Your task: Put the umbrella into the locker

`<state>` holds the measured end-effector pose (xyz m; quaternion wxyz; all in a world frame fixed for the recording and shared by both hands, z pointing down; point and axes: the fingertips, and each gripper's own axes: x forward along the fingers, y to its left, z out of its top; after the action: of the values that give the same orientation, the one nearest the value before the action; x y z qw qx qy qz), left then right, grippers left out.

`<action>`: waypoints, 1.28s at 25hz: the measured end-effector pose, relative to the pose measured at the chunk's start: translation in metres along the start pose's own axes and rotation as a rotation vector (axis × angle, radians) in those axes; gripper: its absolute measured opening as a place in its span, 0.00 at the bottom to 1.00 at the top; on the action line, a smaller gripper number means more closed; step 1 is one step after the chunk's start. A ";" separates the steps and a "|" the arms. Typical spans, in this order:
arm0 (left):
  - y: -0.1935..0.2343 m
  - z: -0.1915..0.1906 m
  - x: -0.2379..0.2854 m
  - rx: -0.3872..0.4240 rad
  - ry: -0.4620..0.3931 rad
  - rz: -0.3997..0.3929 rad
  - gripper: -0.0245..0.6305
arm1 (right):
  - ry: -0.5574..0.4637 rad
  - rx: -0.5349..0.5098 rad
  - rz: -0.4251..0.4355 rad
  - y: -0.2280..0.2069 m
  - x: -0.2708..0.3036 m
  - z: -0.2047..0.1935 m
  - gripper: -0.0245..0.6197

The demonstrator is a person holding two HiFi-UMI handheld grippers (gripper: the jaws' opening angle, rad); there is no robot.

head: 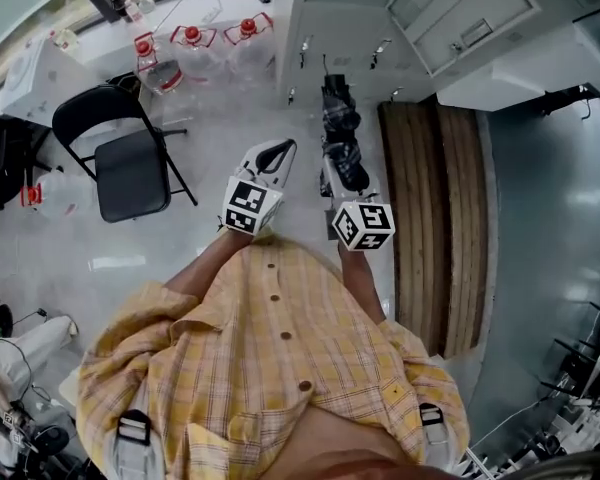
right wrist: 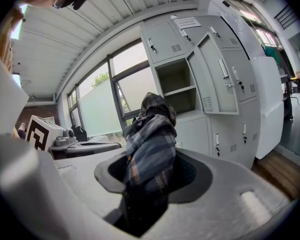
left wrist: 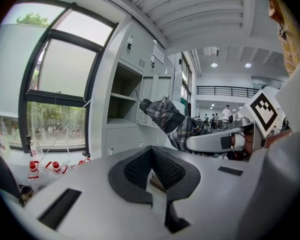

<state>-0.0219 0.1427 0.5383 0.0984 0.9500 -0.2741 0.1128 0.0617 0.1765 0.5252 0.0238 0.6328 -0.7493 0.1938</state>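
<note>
Far left of the floor (head: 205, 243): a black folding chair (head: 130, 163) stands near the window wall, with red-capped bottles (head: 192, 40) lined along the wall's foot beyond it. There is open floor between the chair's right edge and the person.

Left gripper (head: 278, 150) (left wrist: 151, 156): jaws pressed together with nothing between them, held just beside the right one.

Right gripper (head: 342, 160) (right wrist: 150, 169): clenched on the umbrella (head: 337, 118) (right wrist: 150, 134) (left wrist: 172, 119), a folded plaid bundle. Its free end points ahead at the locker (head: 340, 28) (right wrist: 177, 84) (left wrist: 122, 89), and it is outside the locker.

One upper compartment is open, with a shelf inside. Its door (right wrist: 215, 74) is swung out to the right, leaving the mouth unblocked.

Right: a wooden platform (head: 435, 218) runs out from the locker foot, its left edge near the right gripper.
</note>
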 end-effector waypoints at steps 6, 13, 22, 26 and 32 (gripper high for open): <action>0.043 0.027 0.038 0.011 0.007 -0.024 0.04 | -0.009 -0.006 -0.009 -0.010 0.055 0.033 0.31; 0.085 0.049 0.075 0.016 0.011 -0.059 0.04 | -0.002 0.007 -0.043 -0.028 0.105 0.058 0.31; 0.138 0.067 0.113 0.030 0.008 -0.102 0.04 | -0.005 0.024 -0.082 -0.043 0.167 0.080 0.31; 0.156 0.072 0.127 0.027 0.002 -0.122 0.04 | -0.005 0.029 -0.107 -0.050 0.187 0.087 0.31; 0.170 0.068 0.137 -0.005 0.011 -0.141 0.04 | 0.003 0.027 -0.139 -0.055 0.199 0.095 0.31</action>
<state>0.0095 -0.0837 0.5311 0.1099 0.9661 -0.2061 0.1103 0.0944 -0.0478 0.5079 0.0297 0.6833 -0.7007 0.2028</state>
